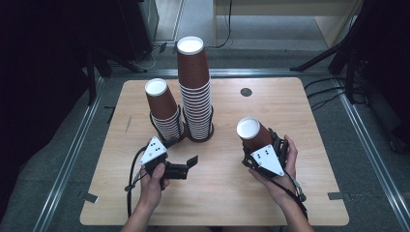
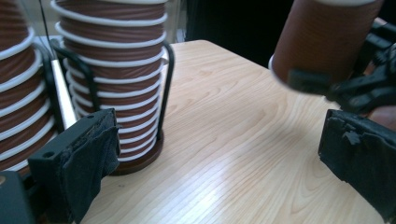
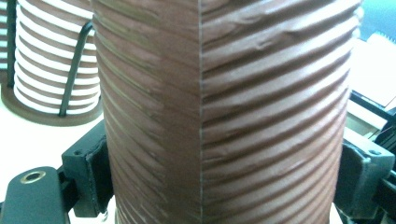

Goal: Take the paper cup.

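Light wood desk [image 1: 217, 193] stands on a grey floor, with dark surroundings to either side. Nearest the person, the left hand [image 1: 152, 186] holds the left gripper [image 1: 186, 166] low over the desk, pointing toward the right; its fingers [image 2: 88, 161] stand wide apart with nothing between them, released. At the same depth on the right side, the right hand [image 1: 283, 171] holds the right gripper [image 1: 266, 145]. Its fingers [image 3: 88, 172] are clamped on either side of a single brown ribbed paper cup [image 1: 254, 134], which sits upside down, white base uppermost, tilted slightly, and appears raised just off the desk surface. In the right gripper view the ribbed cup wall runs between both pads, in contact on each side.

Farther back, toward the desk centre, two stacks of inverted brown cups stand in black wire holders. The shorter stack [image 1: 164, 113] is on the left, leaning slightly left. The taller stack [image 1: 196, 92] is just beside it on the right, upright. Beyond them, a small dark round grommet [image 1: 246, 92] sits in the desk near the far edge
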`<action>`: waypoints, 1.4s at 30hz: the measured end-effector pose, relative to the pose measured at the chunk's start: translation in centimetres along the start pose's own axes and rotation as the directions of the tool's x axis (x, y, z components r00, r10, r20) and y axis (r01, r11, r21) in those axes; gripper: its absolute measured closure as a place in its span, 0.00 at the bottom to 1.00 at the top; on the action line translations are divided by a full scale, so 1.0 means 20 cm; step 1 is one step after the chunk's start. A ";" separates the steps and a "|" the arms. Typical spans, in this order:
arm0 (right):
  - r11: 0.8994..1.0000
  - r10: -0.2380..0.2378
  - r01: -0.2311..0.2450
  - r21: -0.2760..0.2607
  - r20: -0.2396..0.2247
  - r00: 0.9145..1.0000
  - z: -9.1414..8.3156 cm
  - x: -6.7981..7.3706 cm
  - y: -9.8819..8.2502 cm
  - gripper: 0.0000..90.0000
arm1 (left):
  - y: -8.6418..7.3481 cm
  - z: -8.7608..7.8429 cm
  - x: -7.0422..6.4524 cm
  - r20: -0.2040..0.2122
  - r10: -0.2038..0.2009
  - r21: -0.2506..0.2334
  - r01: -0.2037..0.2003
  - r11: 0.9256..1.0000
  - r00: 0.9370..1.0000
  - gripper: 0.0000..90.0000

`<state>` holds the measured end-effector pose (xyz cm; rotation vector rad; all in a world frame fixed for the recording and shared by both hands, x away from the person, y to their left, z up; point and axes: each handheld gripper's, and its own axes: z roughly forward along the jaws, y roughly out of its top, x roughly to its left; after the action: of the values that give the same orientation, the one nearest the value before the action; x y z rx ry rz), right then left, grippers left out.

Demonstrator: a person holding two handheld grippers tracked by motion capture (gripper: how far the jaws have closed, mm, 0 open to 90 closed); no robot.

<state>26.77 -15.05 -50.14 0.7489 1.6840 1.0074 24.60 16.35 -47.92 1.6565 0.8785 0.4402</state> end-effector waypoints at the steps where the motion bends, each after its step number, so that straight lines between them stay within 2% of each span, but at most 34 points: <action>1: 1.000 -0.011 0.011 -0.003 -0.003 1.000 0.00 0.01 0.00 0.13 | 0.01 0.00 -0.01 0.002 -0.003 -0.002 0.003 1.000 1.000 0.00; 6: 0.999 -0.035 0.035 -0.012 -0.010 0.999 -0.01 0.02 -0.01 0.13 | 0.02 0.03 -0.02 0.035 -0.021 -0.002 0.021 1.000 0.999 0.00; 13: 0.994 -0.110 0.109 -0.030 -0.025 0.994 -0.03 0.05 -0.02 0.13 | 0.03 0.06 -0.07 0.061 0.010 0.014 -0.011 1.000 0.998 0.00; 16: 0.990 -0.137 0.137 -0.016 -0.018 0.990 -0.02 0.08 -0.02 0.13 | 0.03 0.07 -0.09 0.082 0.003 0.015 -0.004 1.000 0.997 0.00; 20: 0.980 -0.199 0.199 -0.019 -0.011 0.980 -0.02 0.11 -0.03 0.13 | 0.04 0.07 -0.11 0.090 0.018 0.016 -0.019 1.000 0.996 0.00; 25: 0.970 -0.243 0.243 -0.023 -0.007 0.970 -0.02 0.14 -0.02 0.13 | 0.05 0.07 -0.14 0.111 0.030 0.018 -0.033 0.999 0.993 0.00; 28: 0.958 -0.284 0.283 -0.032 -0.003 0.959 -0.02 0.15 -0.02 0.13 | 0.05 0.08 -0.15 0.128 0.034 0.018 -0.037 0.999 0.991 0.00; 31: 0.955 -0.293 0.292 -0.060 -0.018 0.956 -0.03 0.17 -0.01 0.13 | 0.05 0.08 -0.16 0.152 0.037 0.020 -0.040 0.999 0.988 0.00; 37: 0.940 -0.326 0.319 -0.118 -0.045 0.944 -0.03 0.21 0.01 0.13 | 0.04 0.09 -0.18 0.185 0.044 0.028 -0.050 0.998 0.982 0.00; 40: 0.928 -0.358 0.348 -0.132 -0.055 0.932 -0.03 0.24 0.01 0.13 | 0.04 0.09 -0.18 0.194 0.043 0.032 -0.050 0.998 0.980 0.00; 42: 0.917 -0.385 0.375 -0.133 -0.060 0.921 -0.03 0.26 0.01 0.13 | 0.04 0.09 -0.19 0.196 0.045 0.037 -0.053 0.998 0.980 0.00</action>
<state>24.51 -10.81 -52.04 0.2835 1.7392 0.8621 23.72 12.29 -46.99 1.7303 0.7067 0.2877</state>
